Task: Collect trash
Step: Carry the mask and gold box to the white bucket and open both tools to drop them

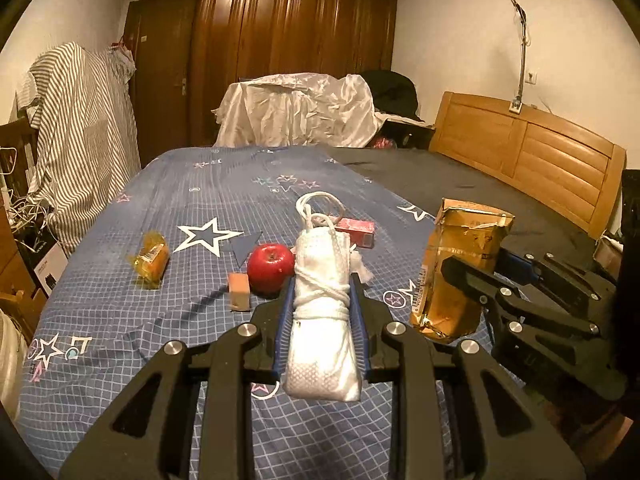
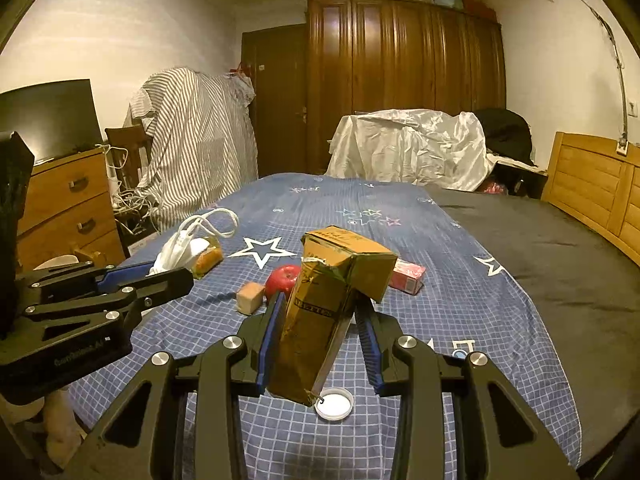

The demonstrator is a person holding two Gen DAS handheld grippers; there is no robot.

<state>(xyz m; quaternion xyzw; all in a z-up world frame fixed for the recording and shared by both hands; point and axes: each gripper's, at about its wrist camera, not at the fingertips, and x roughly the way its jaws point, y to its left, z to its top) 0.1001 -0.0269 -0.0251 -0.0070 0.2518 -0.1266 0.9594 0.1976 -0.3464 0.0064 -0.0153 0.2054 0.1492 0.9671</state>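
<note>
Holding both hauls above the bed (image 1: 192,200), I have the left claw (image 1: 322,300) clenched on a white mesh bag (image 1: 324,320) wound with white cord, its loops standing up past the fingertips. My right claw (image 2: 320,320) is clamped on a torn brown cardboard box (image 2: 320,308), crumpled and patched with tape, which stands tilted between the blue pads.

Taking the red apple (image 1: 270,268) as my marker on the star-patterned sheet: a small tan block (image 1: 239,296) lies just beside it on the near left. A yellow cellophane-wrapped snack (image 1: 150,260) sits well apart to its left. A pink carton (image 1: 356,230) lies behind it to the right, partly hidden by the bag in the left view. From the right wrist camera, a white round lid (image 2: 334,403) rests on the sheet nearer to me than the apple, directly under the box's lower corner (whether they touch I cannot tell).

Far beyond the apple, a white sheet-covered heap (image 1: 296,108) stands at the bed's far end before a dark wooden wardrobe (image 1: 296,36), and a striped cloth (image 1: 84,132) hangs off to the left.
</note>
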